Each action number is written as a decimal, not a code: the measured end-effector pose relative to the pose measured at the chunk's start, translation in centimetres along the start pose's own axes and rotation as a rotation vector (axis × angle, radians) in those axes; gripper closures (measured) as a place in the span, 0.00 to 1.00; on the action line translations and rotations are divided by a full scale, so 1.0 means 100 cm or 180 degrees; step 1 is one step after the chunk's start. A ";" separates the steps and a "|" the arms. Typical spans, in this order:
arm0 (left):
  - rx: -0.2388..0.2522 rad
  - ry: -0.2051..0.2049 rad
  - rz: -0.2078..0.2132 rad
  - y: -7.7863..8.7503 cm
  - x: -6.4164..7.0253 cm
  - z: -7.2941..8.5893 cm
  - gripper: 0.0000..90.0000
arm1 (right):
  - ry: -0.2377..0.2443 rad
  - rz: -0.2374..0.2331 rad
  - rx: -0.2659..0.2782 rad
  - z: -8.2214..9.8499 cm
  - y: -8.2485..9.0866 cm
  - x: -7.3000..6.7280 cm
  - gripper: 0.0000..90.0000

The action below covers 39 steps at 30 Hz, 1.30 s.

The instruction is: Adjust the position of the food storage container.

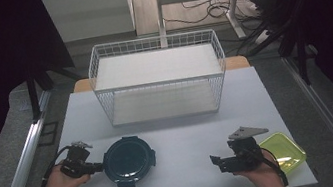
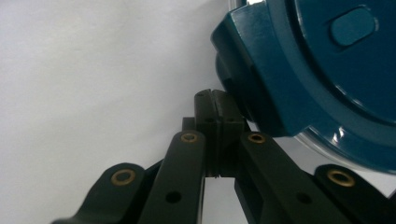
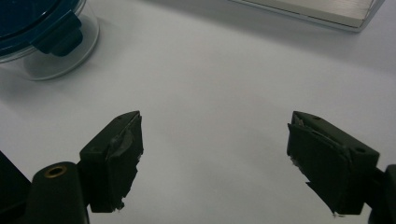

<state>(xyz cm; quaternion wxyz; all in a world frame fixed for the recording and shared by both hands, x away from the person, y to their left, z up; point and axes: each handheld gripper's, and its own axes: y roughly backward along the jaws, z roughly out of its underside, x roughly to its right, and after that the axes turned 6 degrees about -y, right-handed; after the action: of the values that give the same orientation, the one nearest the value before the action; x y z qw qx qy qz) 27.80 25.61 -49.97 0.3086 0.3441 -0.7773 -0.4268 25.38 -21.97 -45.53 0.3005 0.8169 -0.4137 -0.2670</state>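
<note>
pressing its closed tip against the container, the left gripper [image 1: 96, 168] has both jaws brought fully together with nothing between them; in the left gripper view the joined pads [image 2: 219, 112] sit just under one of the lid's clasp tabs [image 2: 252, 88]. judged purpose: nudging or prying at that clasp, or pushing the container, rather than grasping it. contact looks like touching, though whether it bears load cannot be told.

container [image 1: 129, 161]: round, clear-walled tub with a dark teal lid, four clasp tabs around the rim, a small oval raised pad [image 2: 352, 25] on the lid top. lid plastic looks hard, smooth and slightly glossy; the wall is transparent, glass or clear plastic, cannot tell which. it sits flat on the bench [image 1: 178, 117], lid on.

right gripper [image 1: 216, 161]: well to the right of the container, jaws spread wide and empty, black pads [image 3: 119, 154] worn and ragged at the edges. it hovers low over bare bench, pointing toward the container, likely waiting to steady the container.

yellow-green tray [image 1: 285, 153]: further right of the container, just behind the right gripper; square, shallow, matte plastic, empty as far as seen.

wire basket [image 1: 159, 77]: beyond the container, white coated wire, rectangular, two pale flat shelves, both bare. judged as the likely destination.

bench surface: pale, matte, uniform.
</note>
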 end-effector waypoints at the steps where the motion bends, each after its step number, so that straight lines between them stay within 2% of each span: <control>1: 0.0000 0.0000 0.0000 0.000 0.000 0.000 1.00 | -0.0001 0.0000 0.0006 0.000 0.001 0.000 0.20; 4: 0.0054 0.0055 0.0016 0.002 0.000 -0.001 1.00 | -0.0009 0.0001 0.0008 0.000 0.001 0.000 0.20; 9: 0.0043 0.0056 -0.0011 0.001 0.002 -0.001 1.00 | -0.0013 0.0001 0.0012 0.000 0.002 0.000 0.20; 10: 0.0054 0.0093 0.0014 0.001 0.002 -0.001 1.00 | -0.0012 0.0000 0.0012 -0.001 0.001 0.000 0.20; 17: 0.0061 0.0090 0.0028 -0.001 0.008 -0.002 1.00 | 0.0000 0.0002 0.0027 -0.002 0.002 0.000 0.20; 22: 0.0052 0.0021 0.0035 -0.002 0.015 -0.004 1.00 | -0.0008 -0.0007 0.0063 -0.003 0.004 -0.001 0.20; 30: 0.0076 -0.0047 0.0149 -0.009 0.029 -0.013 1.00 | -0.0010 -0.0010 0.0106 -0.005 0.005 -0.002 0.20; 39: 0.0082 -0.0121 0.0207 -0.015 0.042 -0.021 1.00 | -0.0013 -0.0018 0.0110 -0.005 0.006 -0.002 0.20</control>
<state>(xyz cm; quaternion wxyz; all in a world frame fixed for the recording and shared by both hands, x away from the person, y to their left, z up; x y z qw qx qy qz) 27.47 20.72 -49.60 0.3031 0.3145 -0.7992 -0.4130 25.32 -21.92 -44.69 0.2847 0.8226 -0.4166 -0.2623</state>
